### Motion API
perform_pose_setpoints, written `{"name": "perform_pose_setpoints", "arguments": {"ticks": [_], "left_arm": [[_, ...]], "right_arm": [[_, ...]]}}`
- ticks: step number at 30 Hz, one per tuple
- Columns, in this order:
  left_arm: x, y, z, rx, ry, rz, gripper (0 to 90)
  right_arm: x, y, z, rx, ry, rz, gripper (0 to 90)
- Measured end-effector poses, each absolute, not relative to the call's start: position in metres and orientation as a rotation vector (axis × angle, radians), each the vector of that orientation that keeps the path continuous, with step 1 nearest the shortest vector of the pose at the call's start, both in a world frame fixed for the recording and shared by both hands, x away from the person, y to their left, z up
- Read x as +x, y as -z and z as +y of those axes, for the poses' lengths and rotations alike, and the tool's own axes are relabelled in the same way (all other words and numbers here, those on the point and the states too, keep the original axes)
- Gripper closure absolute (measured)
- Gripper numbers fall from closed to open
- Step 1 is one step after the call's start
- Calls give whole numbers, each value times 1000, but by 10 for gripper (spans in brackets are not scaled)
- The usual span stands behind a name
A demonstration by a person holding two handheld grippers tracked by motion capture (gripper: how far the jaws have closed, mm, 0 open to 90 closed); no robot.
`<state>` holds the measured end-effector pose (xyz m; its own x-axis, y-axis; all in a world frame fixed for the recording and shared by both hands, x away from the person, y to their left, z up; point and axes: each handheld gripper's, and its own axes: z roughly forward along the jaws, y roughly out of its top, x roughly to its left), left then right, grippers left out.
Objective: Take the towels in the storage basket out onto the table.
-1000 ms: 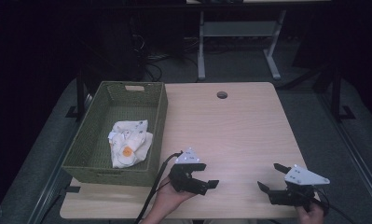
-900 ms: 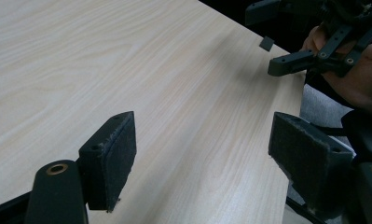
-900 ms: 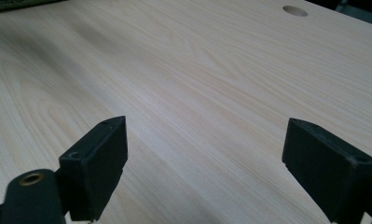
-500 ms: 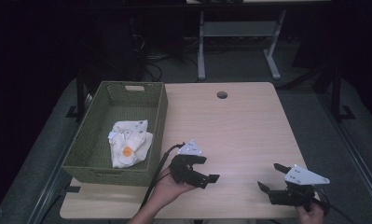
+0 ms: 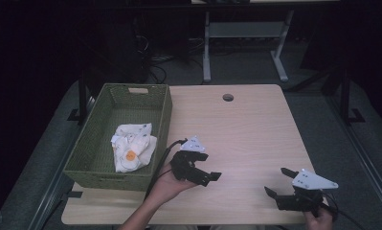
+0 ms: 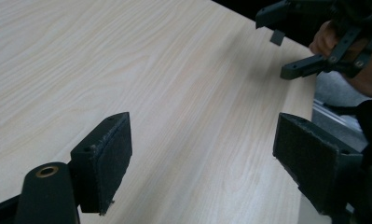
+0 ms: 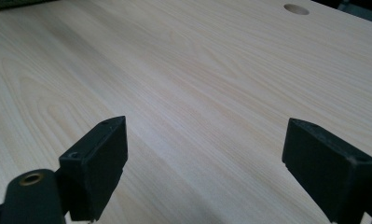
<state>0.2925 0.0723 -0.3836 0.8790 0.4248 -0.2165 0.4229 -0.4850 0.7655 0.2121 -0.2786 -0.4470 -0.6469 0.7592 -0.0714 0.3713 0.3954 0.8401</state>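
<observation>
A green woven basket (image 5: pixel 162 120) stands on the left of the light wooden table (image 5: pixel 246 129), with a crumpled white cloth with an orange spot (image 5: pixel 131 146) inside it. My left gripper (image 5: pixel 208 177) (image 6: pixel 202 140) hovers just right of the basket's near corner, pointing right across the bare tabletop. Its jaws have just been opening and now stand wide apart with nothing between them. My right gripper (image 5: pixel 276 181) (image 7: pixel 204 154) rests near the front right edge, open and empty, pointing left. It also appears at the top right of the left gripper view (image 6: pixel 274 46).
A round cable hole (image 5: pixel 228 97) (image 7: pixel 296 9) sits near the table's far edge. A corner of the basket (image 7: pixel 11 3) shows in the right gripper view. Beyond the table stand a desk frame (image 5: pixel 207 43) and cables on a dark floor.
My left gripper has lifted and moved a little away from the front edge, and its jaws look slightly wider. The right gripper has stayed put.
</observation>
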Motion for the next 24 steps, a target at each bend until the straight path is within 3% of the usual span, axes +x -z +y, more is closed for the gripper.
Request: {"name": "perform_pose_setpoints", "arguments": {"ticks": [24], "left_arm": [[316,345,116,2137,45,591,190]], "right_arm": [[212,447,-279,963,-1163,2214,137]]}}
